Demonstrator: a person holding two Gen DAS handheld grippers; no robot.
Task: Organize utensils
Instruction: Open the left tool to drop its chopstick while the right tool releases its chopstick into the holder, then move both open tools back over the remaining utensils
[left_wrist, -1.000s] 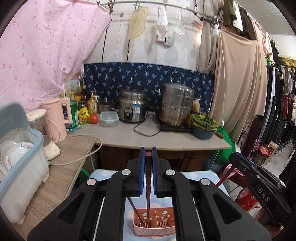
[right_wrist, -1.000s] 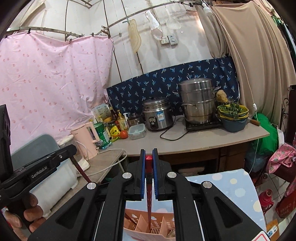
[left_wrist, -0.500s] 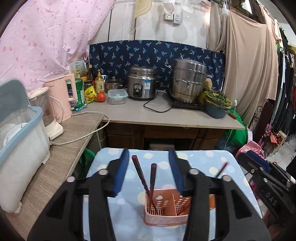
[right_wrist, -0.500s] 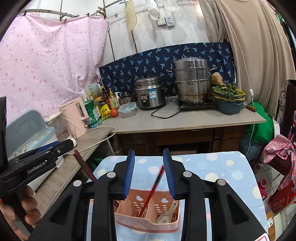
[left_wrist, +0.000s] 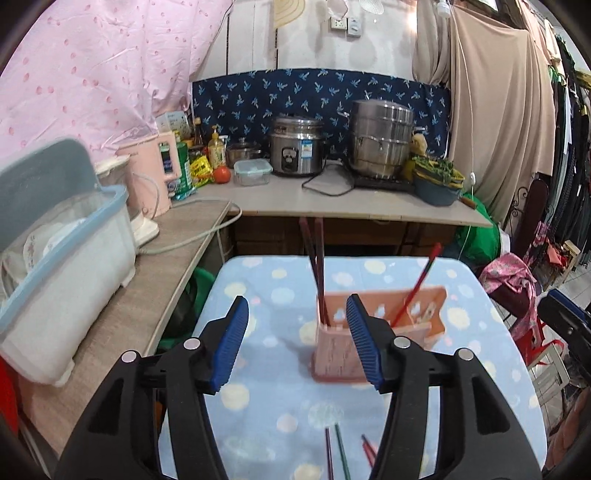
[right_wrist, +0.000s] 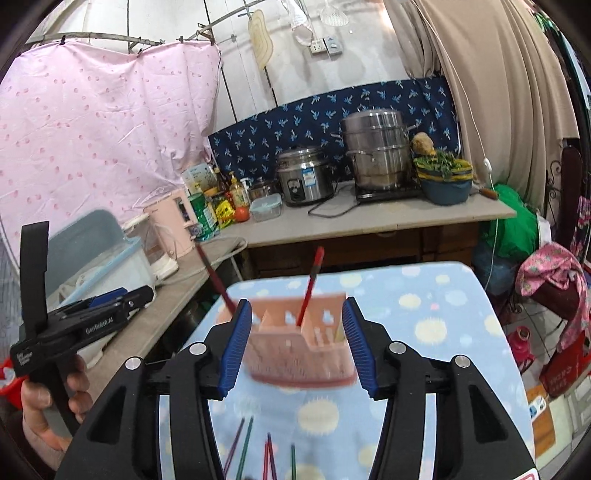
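1. Above the pink utensil basket (left_wrist: 373, 332) my left claw (left_wrist: 295, 343) hangs with its blue pads spread wide and nothing between them; I judge that is so it clears the sticks standing inside.
2. Over the near side of the same basket (right_wrist: 299, 347) my right claw (right_wrist: 297, 341) is equally wide apart and empty.
3. Two dark chopsticks (left_wrist: 317, 269) stand upright in the basket's left compartment, and a red chopstick (left_wrist: 417, 284) leans in a compartment further right. Sorting by slot seems the reason.
4. On the spotted cloth (left_wrist: 266, 413) nearer me than the basket, loose chopsticks (right_wrist: 258, 454) lie flat, purple, green and red, waiting their turn.
5. Both claws gaping suits reaching down to the next stick.
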